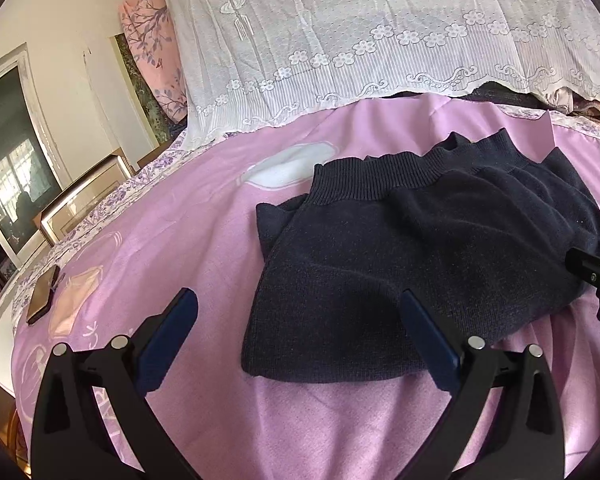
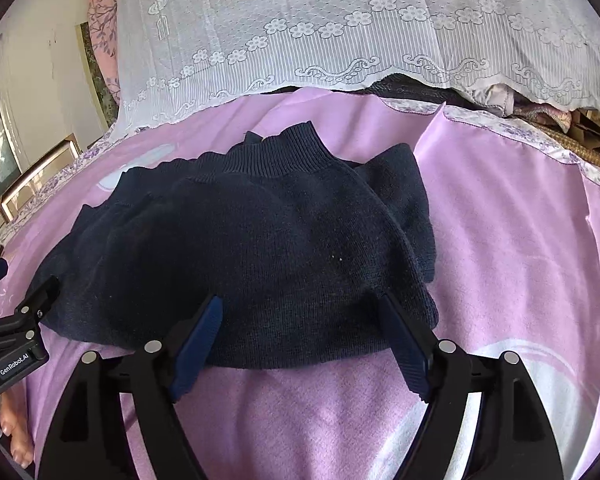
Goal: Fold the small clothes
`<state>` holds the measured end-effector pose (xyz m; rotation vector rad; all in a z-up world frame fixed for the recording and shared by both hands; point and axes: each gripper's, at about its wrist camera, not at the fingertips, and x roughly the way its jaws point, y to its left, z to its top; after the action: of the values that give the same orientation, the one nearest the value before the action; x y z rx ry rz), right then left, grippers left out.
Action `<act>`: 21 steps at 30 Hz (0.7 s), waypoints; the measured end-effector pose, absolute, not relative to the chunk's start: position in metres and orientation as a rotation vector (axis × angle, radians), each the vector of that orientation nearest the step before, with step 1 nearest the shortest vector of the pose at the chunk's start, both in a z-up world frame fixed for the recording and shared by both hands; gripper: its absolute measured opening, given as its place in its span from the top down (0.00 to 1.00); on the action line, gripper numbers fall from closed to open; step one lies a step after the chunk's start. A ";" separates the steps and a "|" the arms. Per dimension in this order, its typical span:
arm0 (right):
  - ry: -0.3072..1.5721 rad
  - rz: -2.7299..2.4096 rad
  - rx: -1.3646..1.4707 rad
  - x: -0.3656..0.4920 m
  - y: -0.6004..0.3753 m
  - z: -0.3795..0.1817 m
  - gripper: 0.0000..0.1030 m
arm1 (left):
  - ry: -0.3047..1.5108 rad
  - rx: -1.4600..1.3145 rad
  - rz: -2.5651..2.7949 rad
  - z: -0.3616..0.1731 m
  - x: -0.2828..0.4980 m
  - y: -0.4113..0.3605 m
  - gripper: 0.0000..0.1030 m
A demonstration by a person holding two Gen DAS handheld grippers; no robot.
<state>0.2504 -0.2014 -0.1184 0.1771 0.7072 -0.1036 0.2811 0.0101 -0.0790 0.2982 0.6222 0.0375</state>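
Both claws gape at the sweater's near hem.

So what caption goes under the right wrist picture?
Open right tool over a folded navy sweater on a pink bedsheet.

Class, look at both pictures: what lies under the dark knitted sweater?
The dark knitted sweater lies folded on a pink bedspread, which shows all around it. Whatever lies directly beneath the sweater is covered.

Both tongs, left and right, tilt downward with jaws spread wide, gripping nothing.
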 end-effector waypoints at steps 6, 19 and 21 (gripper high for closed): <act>0.615 -0.115 0.164 0.231 -0.197 -0.107 0.21 | 0.604 0.298 0.041 -0.075 0.271 0.011 0.04; 0.591 -0.102 0.068 0.236 -0.176 -0.101 0.07 | 0.660 0.260 -0.014 -0.079 0.288 0.006 0.04; 0.572 -0.089 0.087 0.237 -0.176 -0.098 0.07 | 0.664 0.240 -0.023 -0.077 0.295 0.004 0.04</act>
<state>0.2371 -0.1759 -0.0981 0.0867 0.5719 -0.0885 0.2947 0.0040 -0.0773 0.2400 0.6635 -0.0229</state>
